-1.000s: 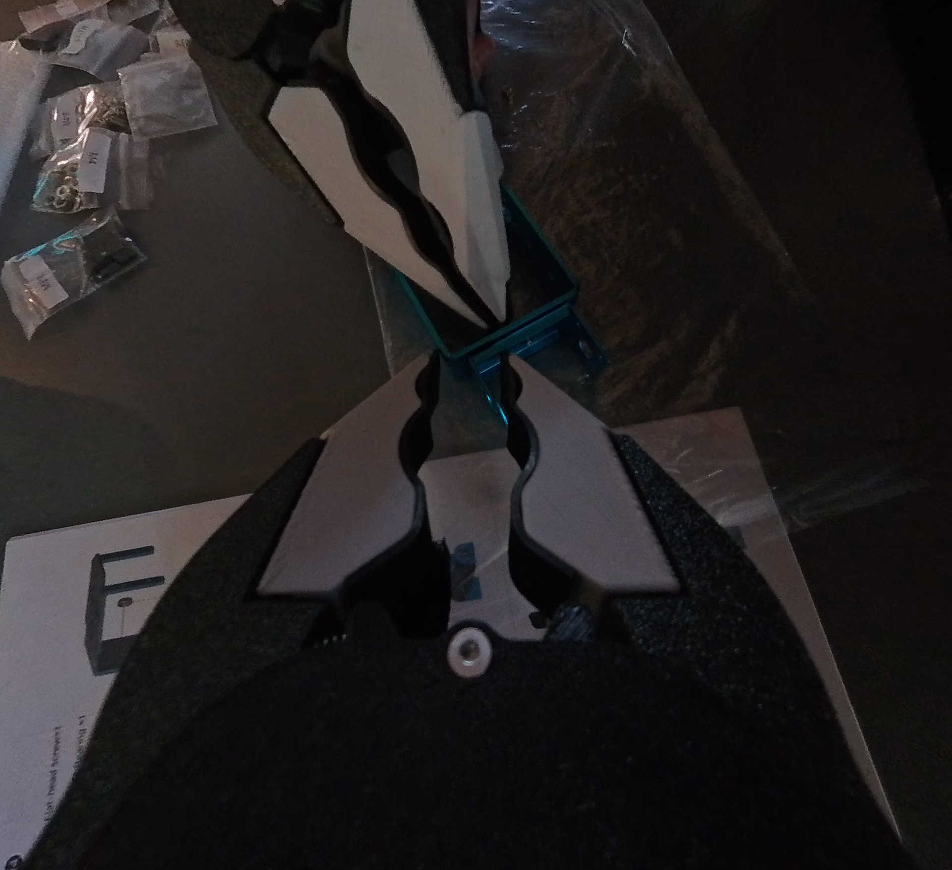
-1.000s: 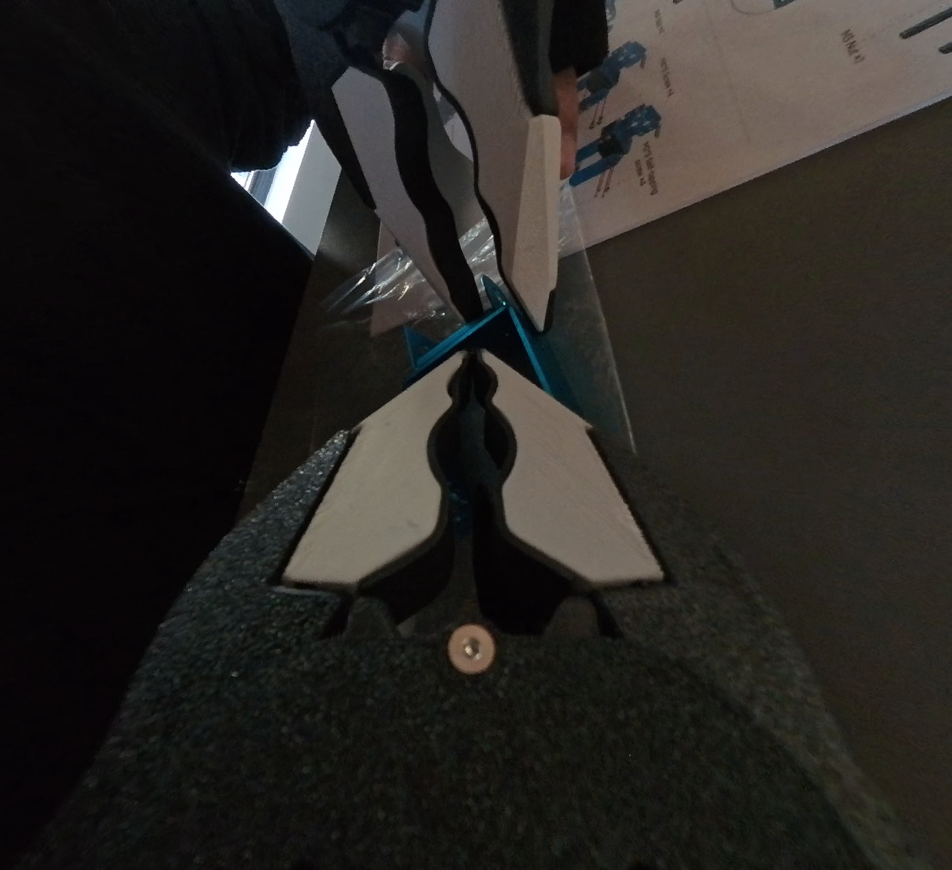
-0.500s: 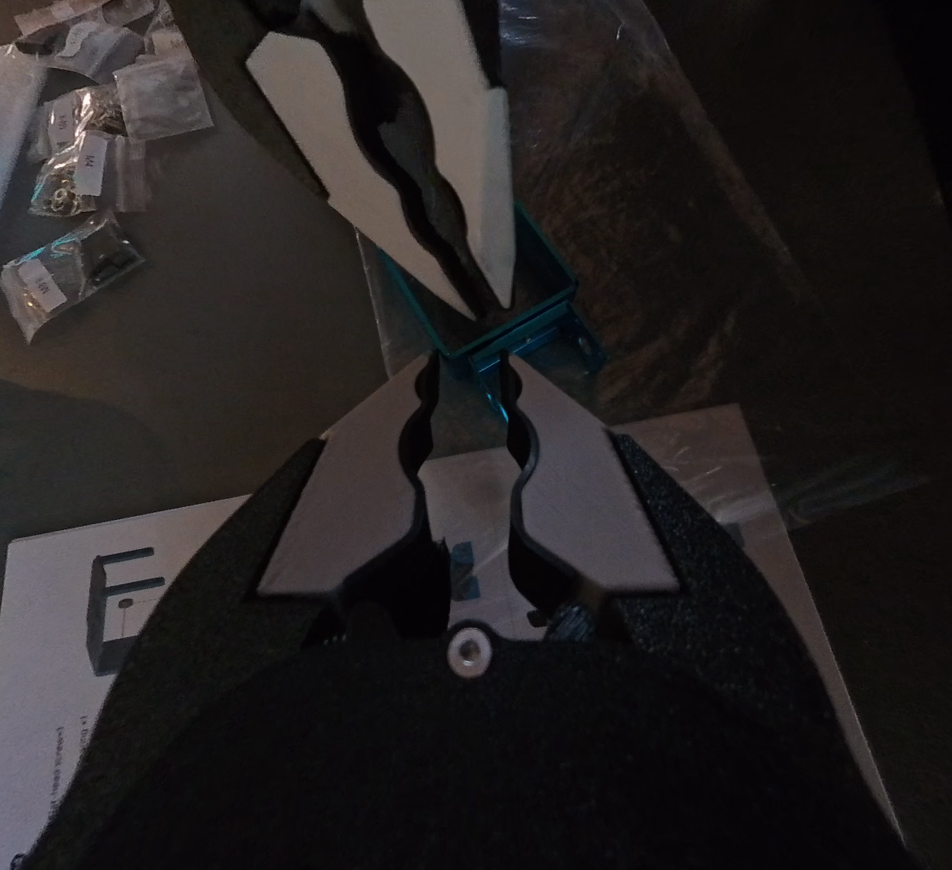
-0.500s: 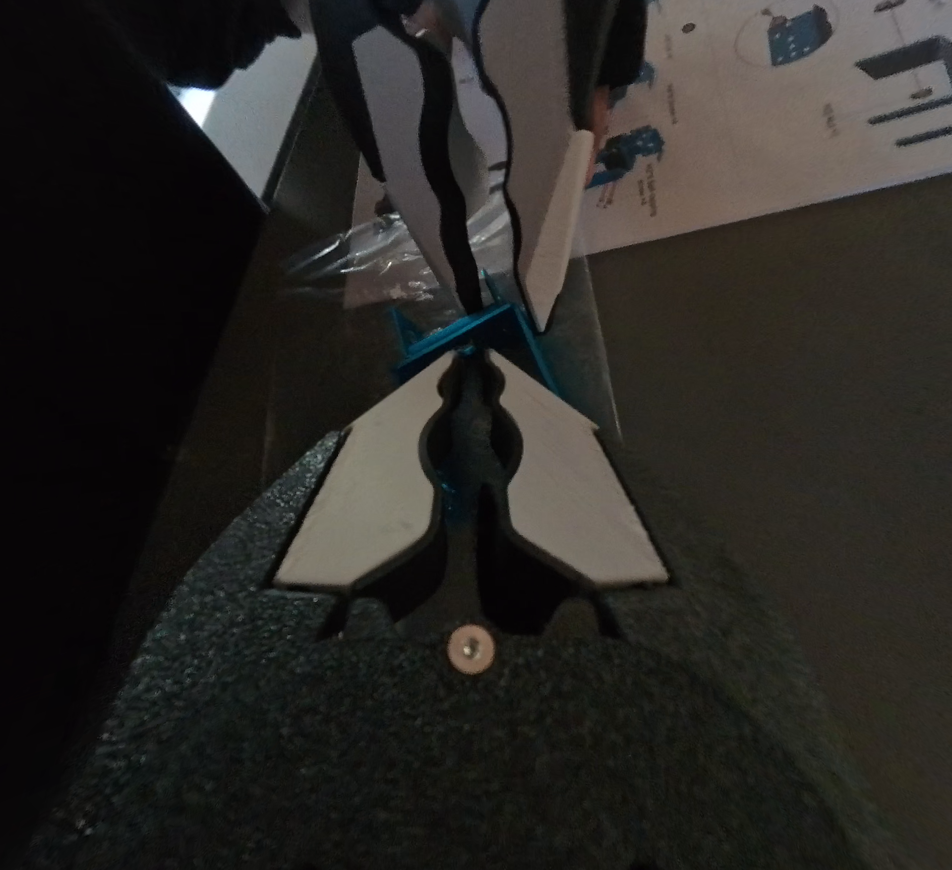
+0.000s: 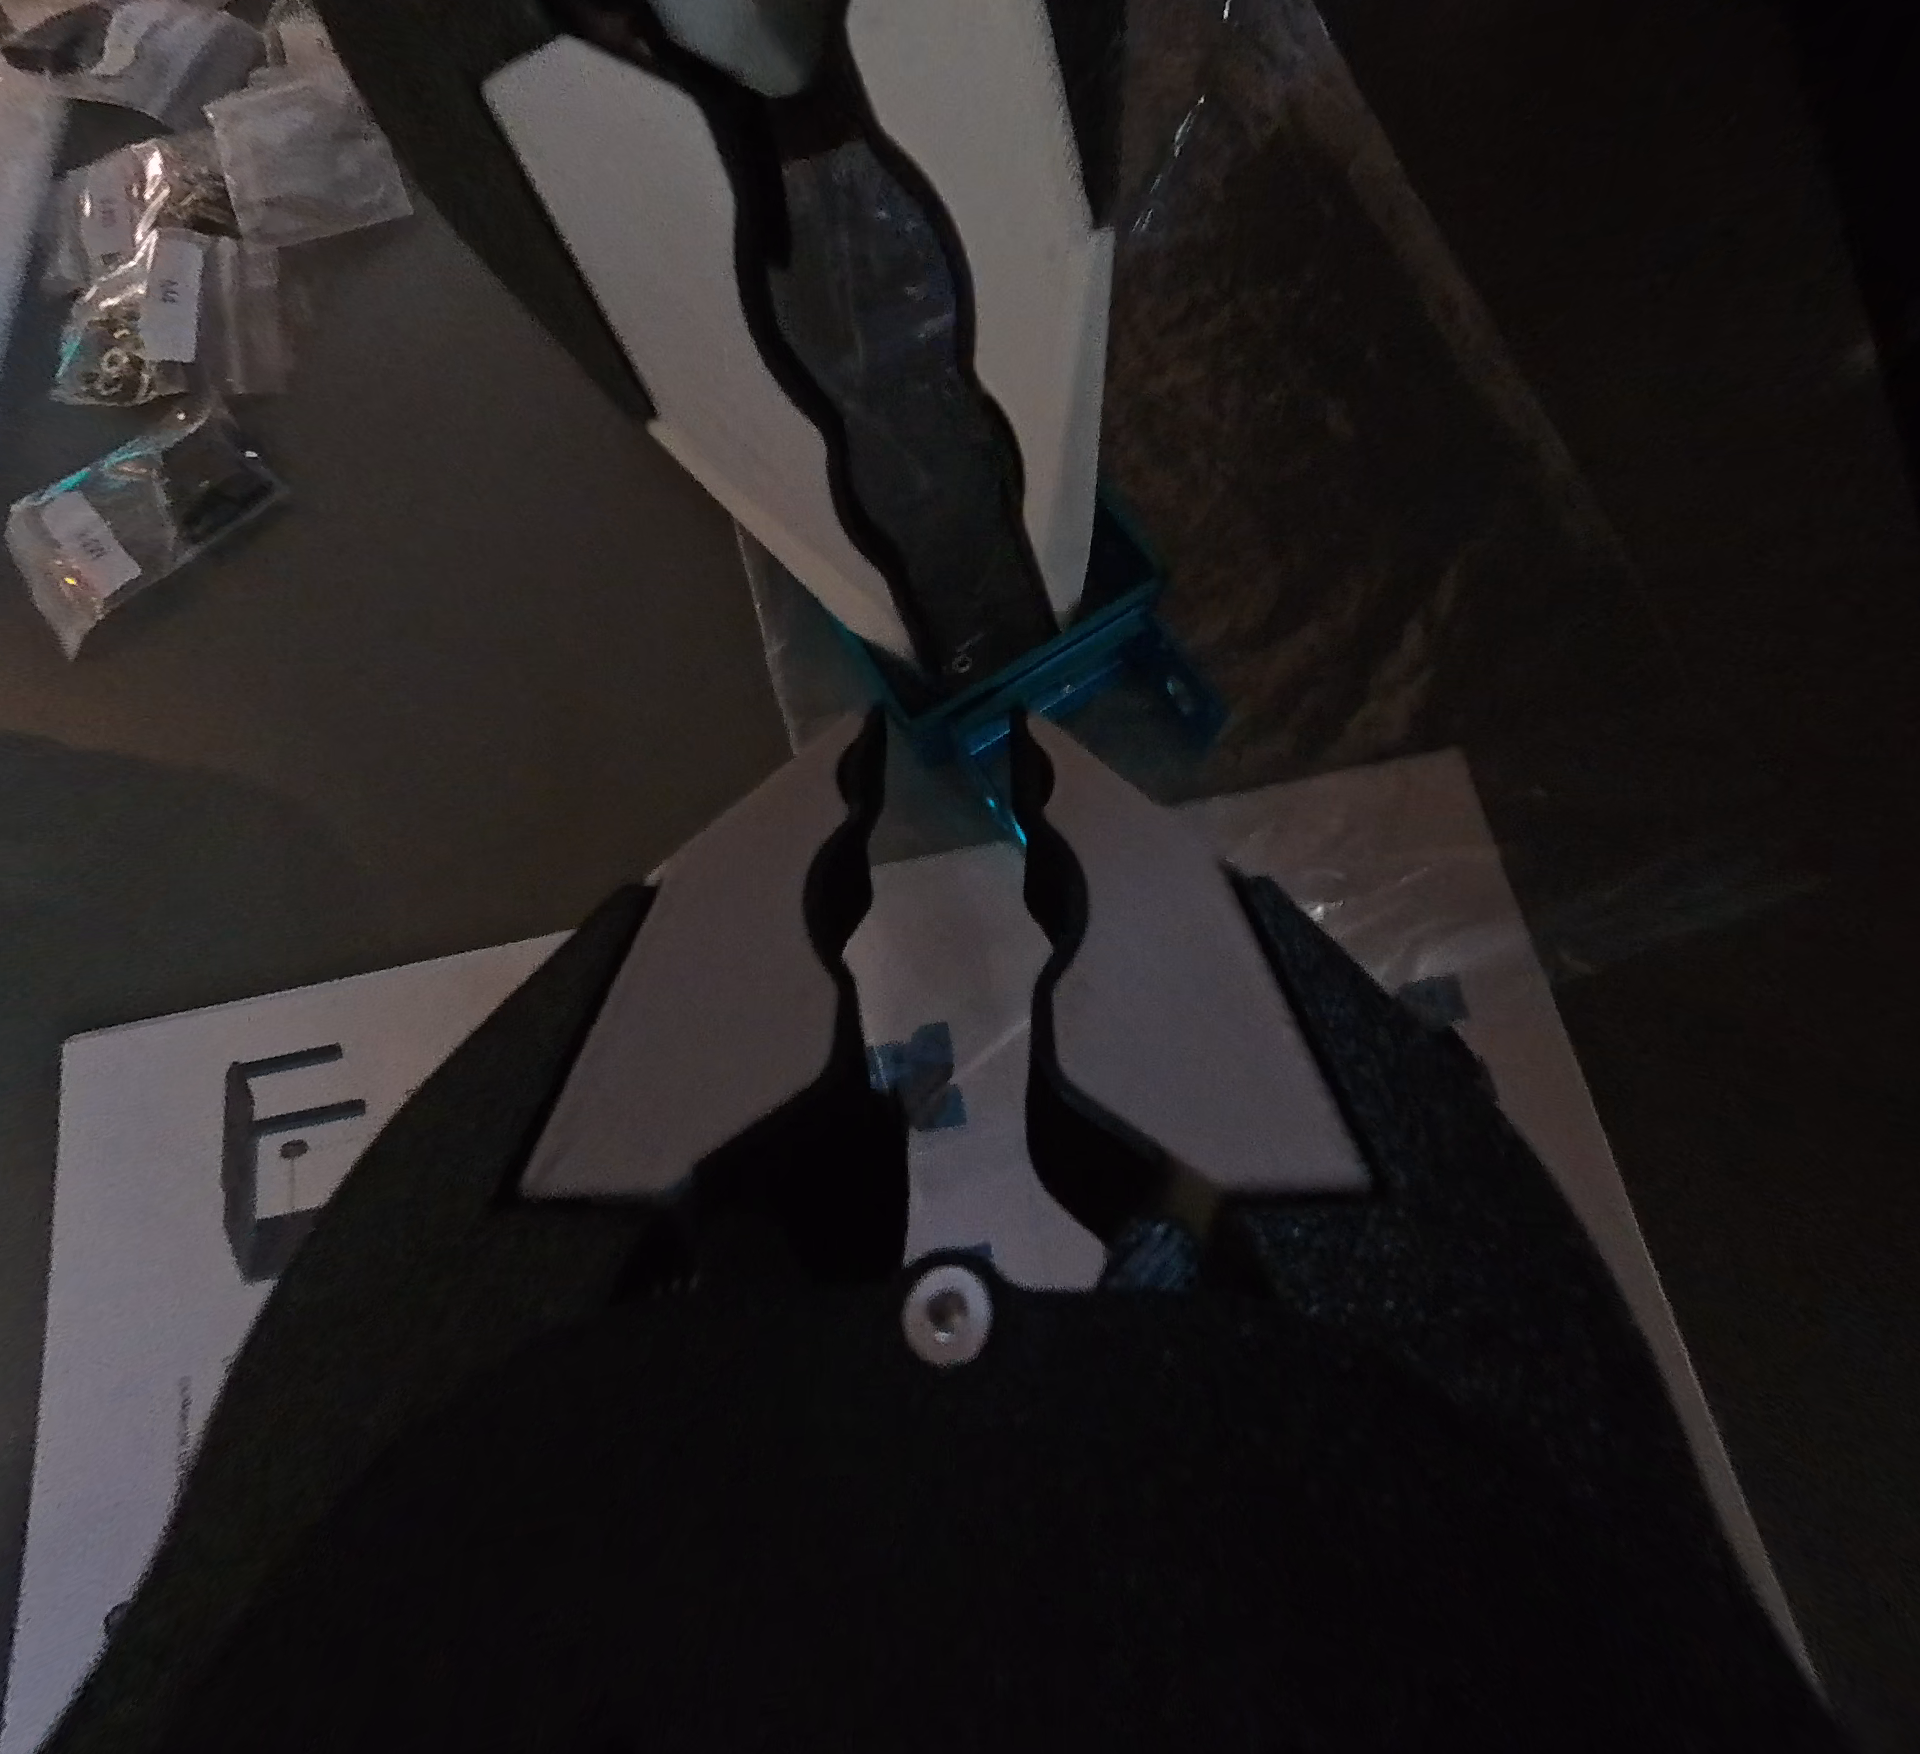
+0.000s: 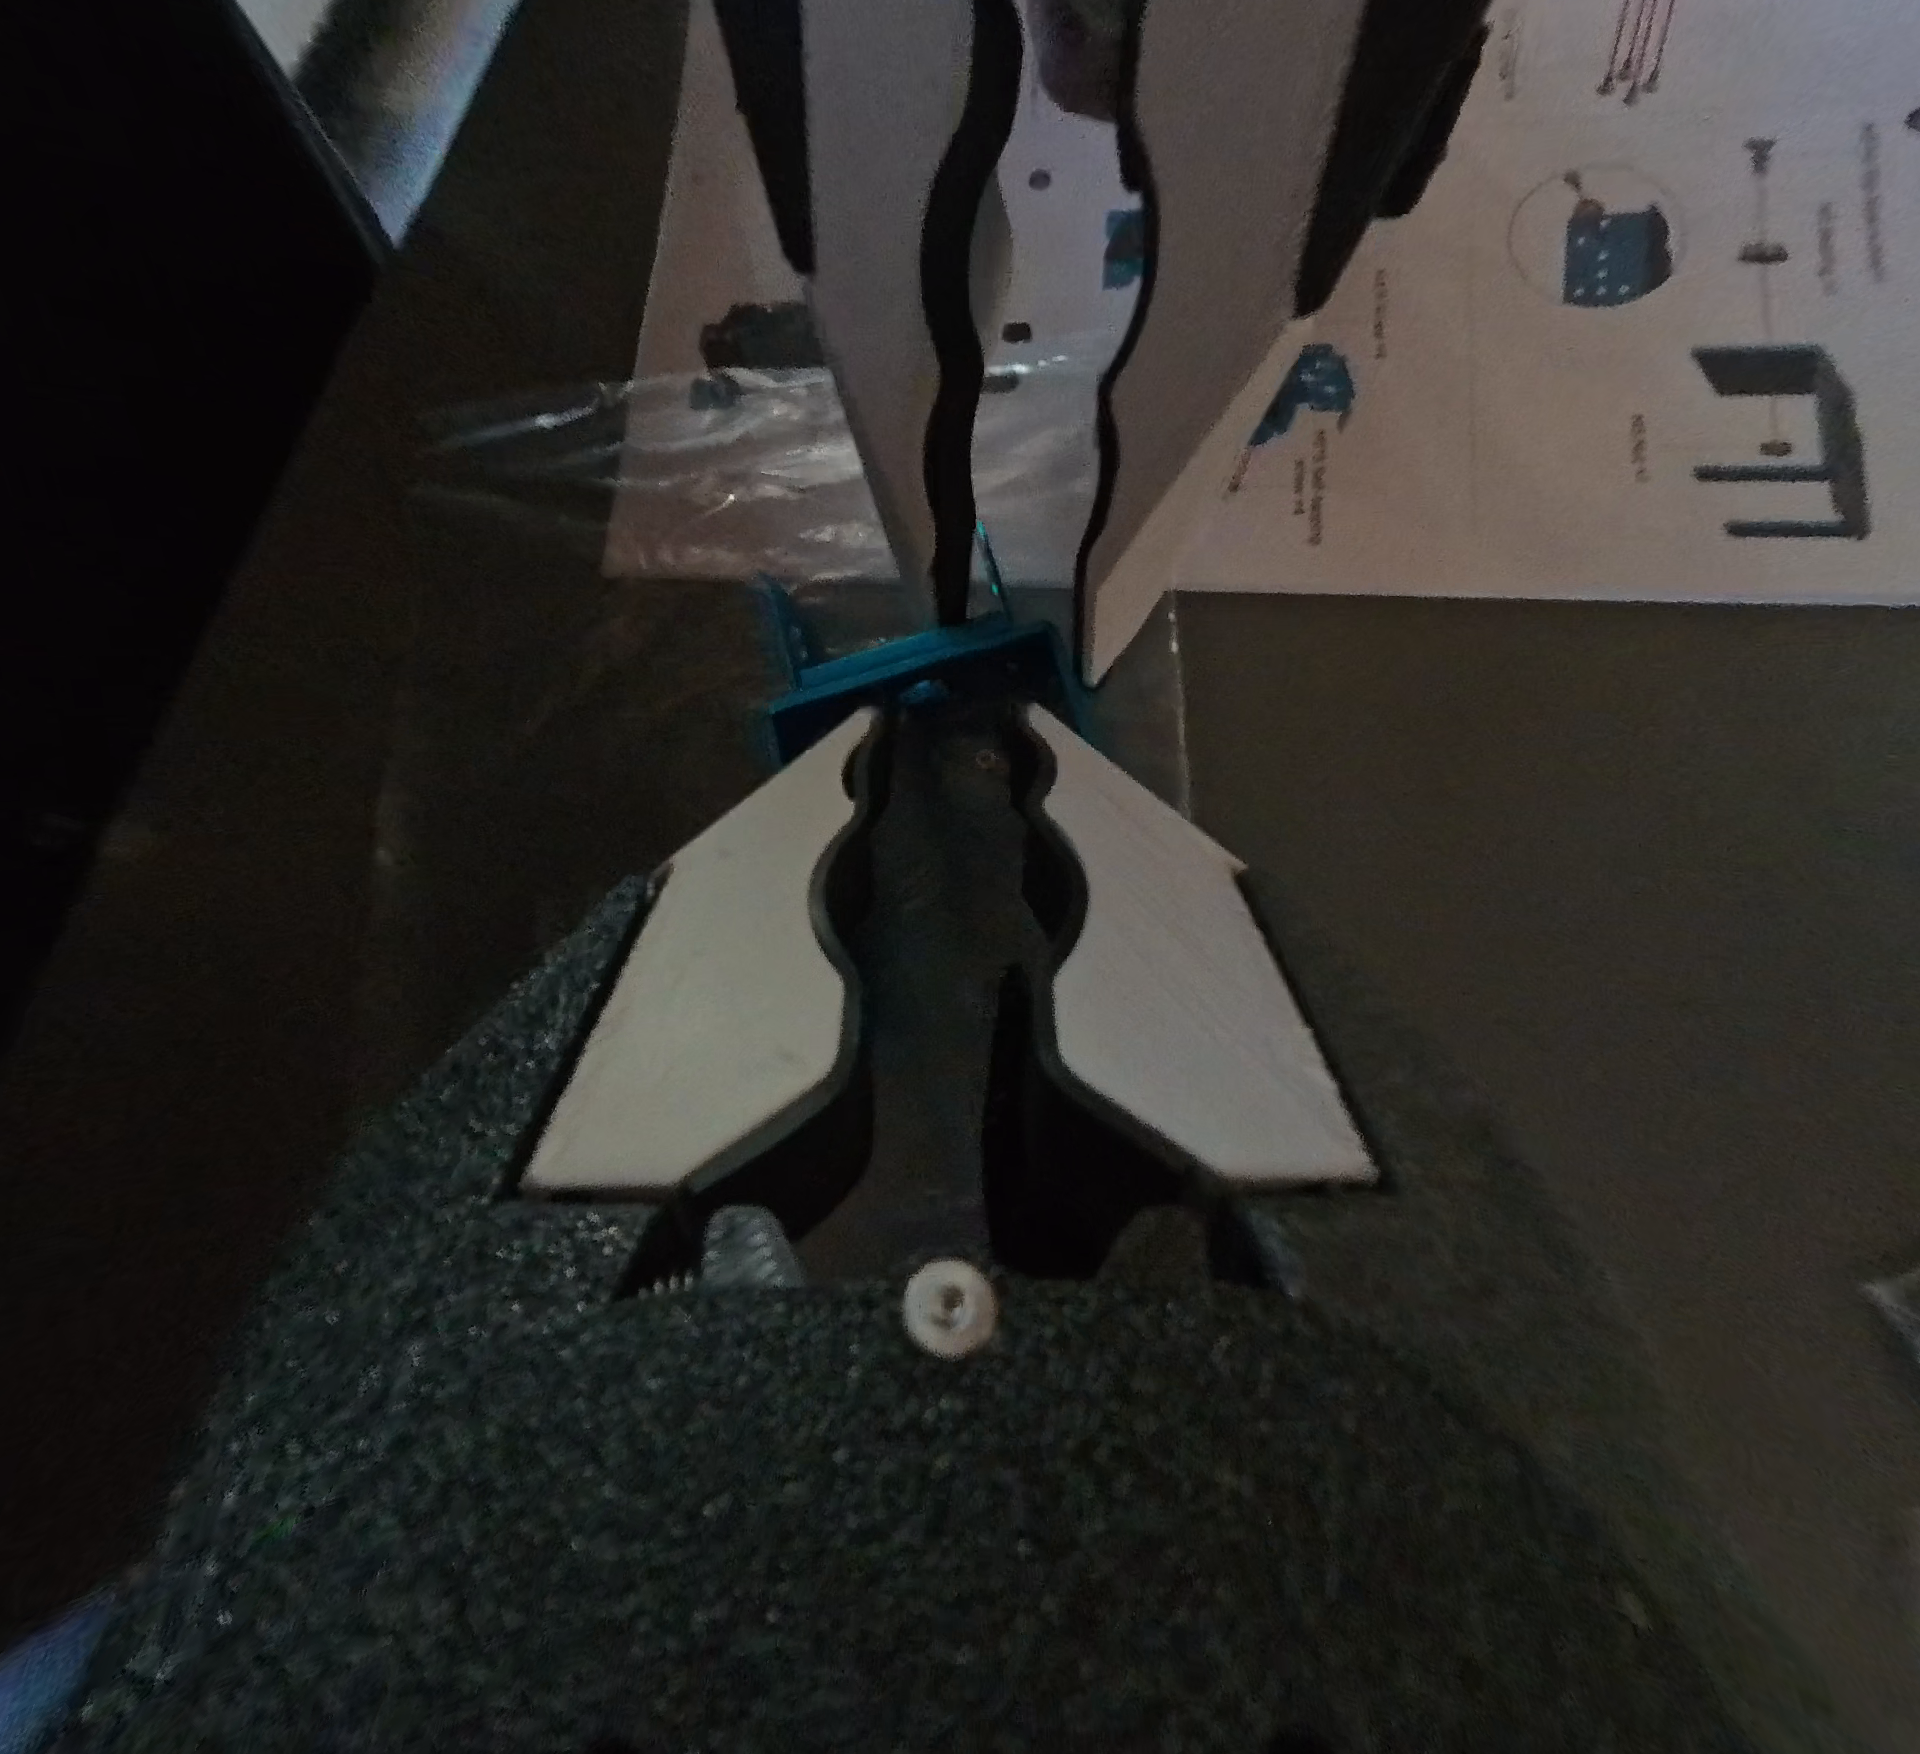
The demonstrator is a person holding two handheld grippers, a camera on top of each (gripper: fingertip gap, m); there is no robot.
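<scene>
A blue metal bracket (image 5: 1081, 670) with a dark plate inside lies on a grey sheet. It also shows in the right wrist view (image 6: 883, 665). My left gripper (image 5: 945, 733) is shut on the bracket's near end, which fills the gap between its tips. My right gripper (image 6: 951, 717) faces it from the far side. Its jaws stand apart, one on each side of the dark plate (image 6: 935, 873). I cannot tell if they touch it. Each gripper shows in the other's view, the right one (image 5: 977, 629) and the left one (image 6: 1018, 644).
A printed instruction sheet (image 5: 156, 1289) lies under my left gripper and also shows in the right wrist view (image 6: 1558, 354). Several small bags of hardware (image 5: 135, 333) lie at the far left. A crumpled clear plastic bag (image 5: 1299, 354) lies beside the bracket on the dark table. Only a small space, under 4 cm, lies between the two pairs of fingers.
My right gripper has opened from nearly shut and swung to line up with the bracket. My left gripper has kept its grip and place.
</scene>
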